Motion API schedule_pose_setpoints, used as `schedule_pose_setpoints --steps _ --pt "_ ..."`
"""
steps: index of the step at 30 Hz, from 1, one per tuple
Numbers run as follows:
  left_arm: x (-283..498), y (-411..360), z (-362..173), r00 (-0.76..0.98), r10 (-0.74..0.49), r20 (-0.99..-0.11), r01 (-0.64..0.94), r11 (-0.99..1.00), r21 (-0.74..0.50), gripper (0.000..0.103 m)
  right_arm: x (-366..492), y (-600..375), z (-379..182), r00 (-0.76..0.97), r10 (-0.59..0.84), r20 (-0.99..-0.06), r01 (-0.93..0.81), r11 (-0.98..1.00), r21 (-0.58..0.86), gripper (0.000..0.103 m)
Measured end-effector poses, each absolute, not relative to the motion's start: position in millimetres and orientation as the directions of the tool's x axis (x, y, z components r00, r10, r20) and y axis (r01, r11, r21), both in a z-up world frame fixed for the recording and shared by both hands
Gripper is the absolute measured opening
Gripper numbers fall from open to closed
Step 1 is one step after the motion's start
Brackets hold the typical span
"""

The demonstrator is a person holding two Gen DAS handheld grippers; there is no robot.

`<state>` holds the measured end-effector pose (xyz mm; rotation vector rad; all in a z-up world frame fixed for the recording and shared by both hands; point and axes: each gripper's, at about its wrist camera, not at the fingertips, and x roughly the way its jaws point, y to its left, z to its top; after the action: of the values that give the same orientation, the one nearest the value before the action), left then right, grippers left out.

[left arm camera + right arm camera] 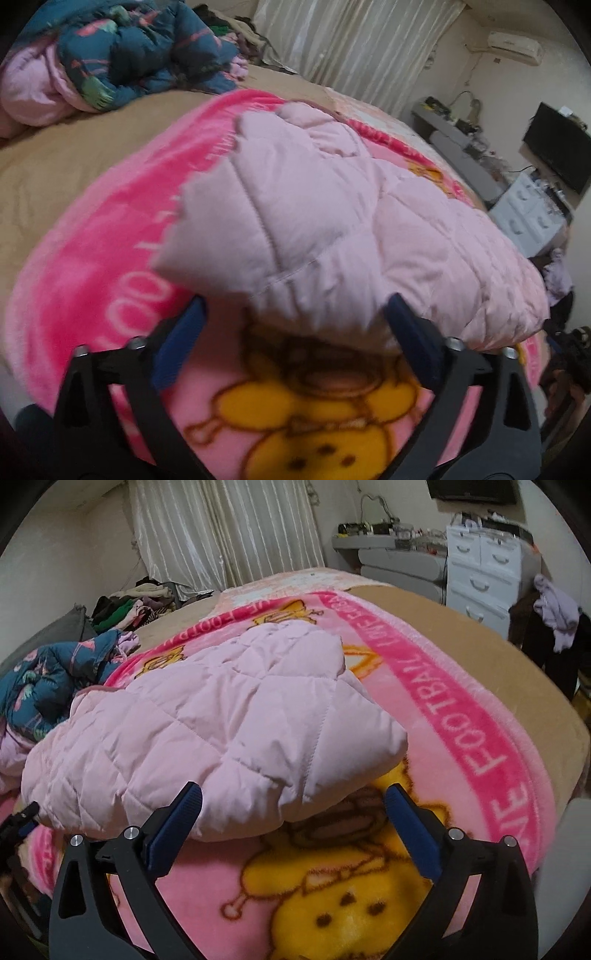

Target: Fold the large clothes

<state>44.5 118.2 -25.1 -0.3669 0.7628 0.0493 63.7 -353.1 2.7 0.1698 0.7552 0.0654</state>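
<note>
1. Both sets of jaws stand wide apart and grip nothing: your left gripper [295, 325] and your right gripper [293, 805] each hang just short of the near edge of the pink quilted jacket [332, 229], blue pads spread to either side of its hem.
2. On your left, at the far left corner of the bed [55, 173], a dark teal patterned jacket [147, 48] lies bunched in a heap, with a pale pink garment [29, 88] under it.
3. Beyond that heap, against the wall at the far edge of the bed, sits a pile of mixed clothes [136, 605].
4. Across the middle of the bed a pink cartoon blanket [461, 720] is spread over a tan sheet; its bright pink border carries white lettering, and a yellow cartoon figure [332, 904] lies right under your grippers.
5. The pink quilted jacket [221, 720] rests on that blanket, folded into a thick bundle, running from the near edge of the bed back toward the middle. From your left wrist view its near corner overhangs the space between the jaws; from the right wrist view its near right corner sits between the jaws, and the left pad looks to be against the fabric.
6. On your right, off the bed, stand a white drawer unit [484, 568], a grey shelf [391, 554] crowded with small items, and a dark screen [557, 147]. White curtains [221, 531] hang behind the bed.
</note>
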Motion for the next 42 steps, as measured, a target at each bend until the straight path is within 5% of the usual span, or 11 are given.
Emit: schedule_pose_setpoints --steps 25,42 --pt "-40 33 33 0.803 -0.098 -0.588 -0.036 0.977 -0.211 0.094 -57 -284 59 0.831 0.222 -0.510 -0.249 0.968 0.015 0.099" --pt "-46 -5 15 0.771 -0.098 -0.630 -0.004 0.987 -0.159 0.094 -91 -264 28 0.790 0.249 -0.561 -0.277 0.960 0.037 0.099"
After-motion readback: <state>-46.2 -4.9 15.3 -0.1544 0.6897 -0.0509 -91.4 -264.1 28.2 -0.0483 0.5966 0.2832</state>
